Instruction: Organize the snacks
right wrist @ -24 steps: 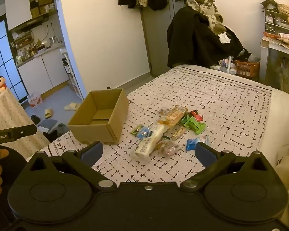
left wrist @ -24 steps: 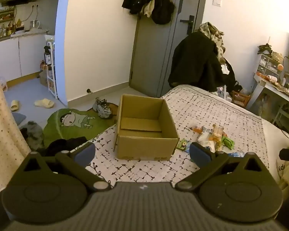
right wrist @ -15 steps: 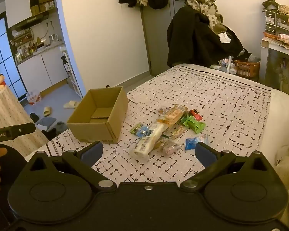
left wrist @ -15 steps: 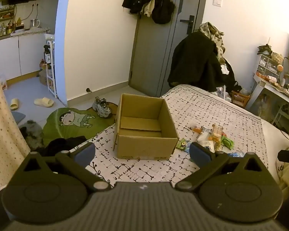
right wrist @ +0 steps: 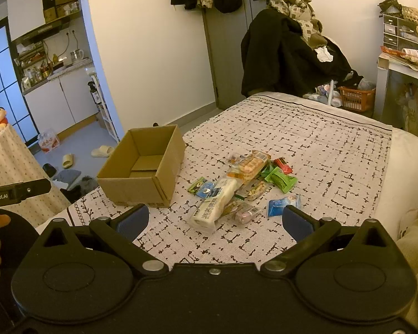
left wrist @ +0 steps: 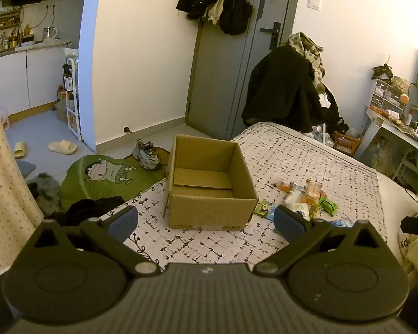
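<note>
Left gripper (left wrist: 206, 220) spread wide, grasping nothing, open brown cardboard box (right wrist: 145, 172) on the patterned bedspread (right wrist: 306, 139), loose heap of wrapped snack packets (right wrist: 242, 183) just right of it, right gripper (right wrist: 214, 220) likewise released above the near edge.

Both wrist views look forward over the bed (left wrist: 306, 153), sharing the box (left wrist: 209, 186)

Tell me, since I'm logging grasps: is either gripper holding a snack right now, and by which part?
Nothing is held. The left gripper and right gripper are both open and empty, above the bed; the snacks lie beside the cardboard box.
</note>
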`<state>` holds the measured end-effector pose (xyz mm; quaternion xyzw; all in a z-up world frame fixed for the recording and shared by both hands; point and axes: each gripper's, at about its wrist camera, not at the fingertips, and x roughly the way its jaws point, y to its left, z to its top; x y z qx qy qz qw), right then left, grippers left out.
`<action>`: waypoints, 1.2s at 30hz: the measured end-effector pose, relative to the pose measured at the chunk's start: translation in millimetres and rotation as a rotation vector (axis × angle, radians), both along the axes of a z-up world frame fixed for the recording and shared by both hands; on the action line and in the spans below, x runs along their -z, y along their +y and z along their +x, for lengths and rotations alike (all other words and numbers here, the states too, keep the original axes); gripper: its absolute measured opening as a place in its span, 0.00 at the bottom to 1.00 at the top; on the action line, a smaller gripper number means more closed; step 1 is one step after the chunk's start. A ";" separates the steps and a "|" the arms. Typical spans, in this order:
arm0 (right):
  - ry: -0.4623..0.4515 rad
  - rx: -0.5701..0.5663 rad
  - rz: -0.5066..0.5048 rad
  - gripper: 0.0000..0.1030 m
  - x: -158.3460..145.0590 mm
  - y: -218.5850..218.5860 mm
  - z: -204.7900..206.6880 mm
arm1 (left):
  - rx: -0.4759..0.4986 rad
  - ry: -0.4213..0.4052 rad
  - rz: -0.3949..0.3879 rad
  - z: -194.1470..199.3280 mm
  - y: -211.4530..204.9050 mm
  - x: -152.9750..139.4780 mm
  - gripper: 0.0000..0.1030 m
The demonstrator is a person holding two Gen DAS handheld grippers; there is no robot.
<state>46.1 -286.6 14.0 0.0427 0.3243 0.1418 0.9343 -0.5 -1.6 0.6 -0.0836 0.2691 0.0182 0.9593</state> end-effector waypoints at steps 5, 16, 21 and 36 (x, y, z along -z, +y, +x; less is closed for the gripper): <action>0.000 0.000 0.000 1.00 0.3 0.1 -0.1 | 0.003 0.006 -0.001 1.4 1.8 0.4 1.00; -0.004 0.005 -0.001 1.00 -0.8 -0.6 0.6 | 0.010 -0.004 0.047 -0.2 -0.7 2.8 1.00; -0.004 0.012 0.000 1.00 -1.1 -1.4 1.8 | -0.002 0.026 0.089 7.1 -7.6 1.2 1.00; 0.071 -0.046 0.146 1.00 -6.3 -16.1 52.3 | 0.038 -0.003 0.073 39.5 -44.8 -7.7 1.00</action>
